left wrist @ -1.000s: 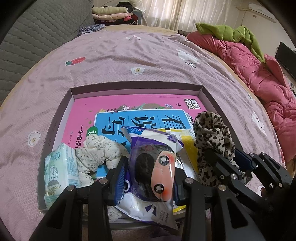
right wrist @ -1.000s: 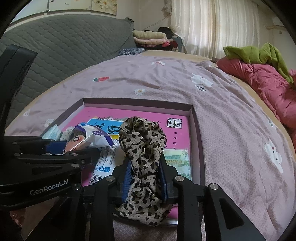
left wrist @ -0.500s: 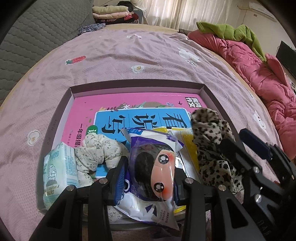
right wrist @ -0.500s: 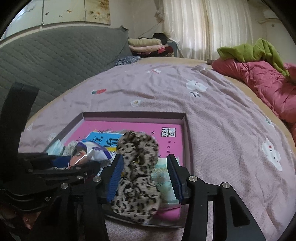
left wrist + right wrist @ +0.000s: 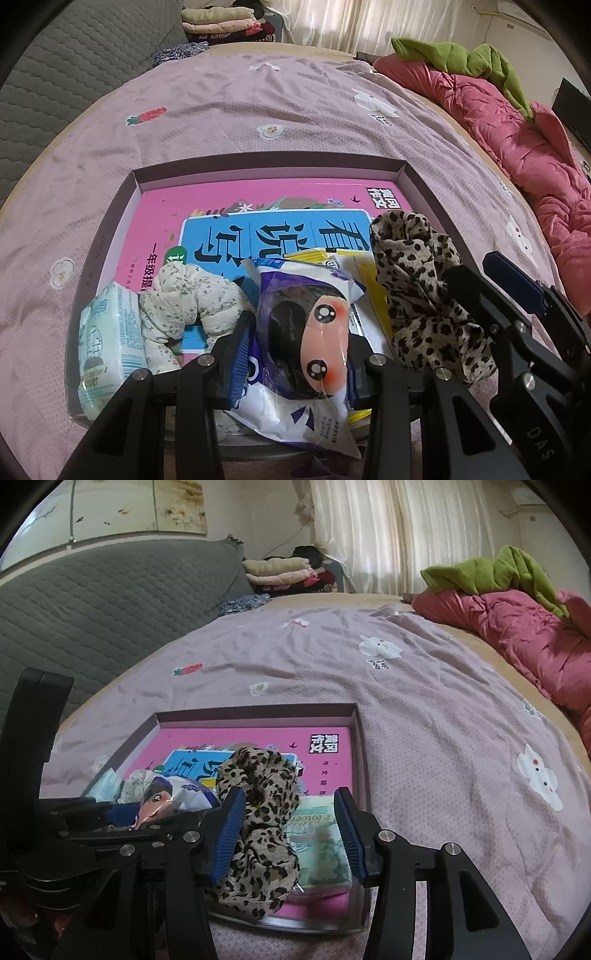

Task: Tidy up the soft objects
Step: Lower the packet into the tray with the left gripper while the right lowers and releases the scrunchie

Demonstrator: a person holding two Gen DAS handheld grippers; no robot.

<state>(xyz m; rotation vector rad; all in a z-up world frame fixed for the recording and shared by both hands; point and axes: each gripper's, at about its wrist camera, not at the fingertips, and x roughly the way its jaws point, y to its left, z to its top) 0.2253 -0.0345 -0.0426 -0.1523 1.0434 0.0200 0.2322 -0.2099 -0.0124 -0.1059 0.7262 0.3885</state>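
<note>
the left gripper [image 5: 295, 354] is clamping a plastic-wrapped cartoon pack [image 5: 308, 343] between its blue pads, over the near edge of the shallow tray [image 5: 266, 164]. the pack's long axis is running near to far along the fingers, its printed face turned up and its loose white end hanging toward the camera, below the jaws. the pack's underside is hidden, so whether it is touching the tray floor cannot be told.

the right gripper [image 5: 288, 834] is standing released, jaws spread wide, with the leopard-print scrunchie [image 5: 260, 834] lying between them. the scrunchie is leaning against the left pad and sitting clear of the right one. its long axis is also running near to far, the far end lying on the pink book [image 5: 258, 738] and the near end drooping over the tray's front rim. a second ago these jaws were pinching the scrunchie tight; they have since opened and drawn back a little, while the left gripper is still holding as before.

in the tray's left part a floral scrunchie [image 5: 188, 295] is curling beside a pale green tissue pack [image 5: 107, 343]. under the leopard scrunchie a green flower-print packet [image 5: 321, 842] is showing, partly covered, and yellow packets [image 5: 365, 269] are peeking out behind the cartoon pack, their labels unreadable. the tray is resting on a mauve bedspread [image 5: 258, 96].
</note>
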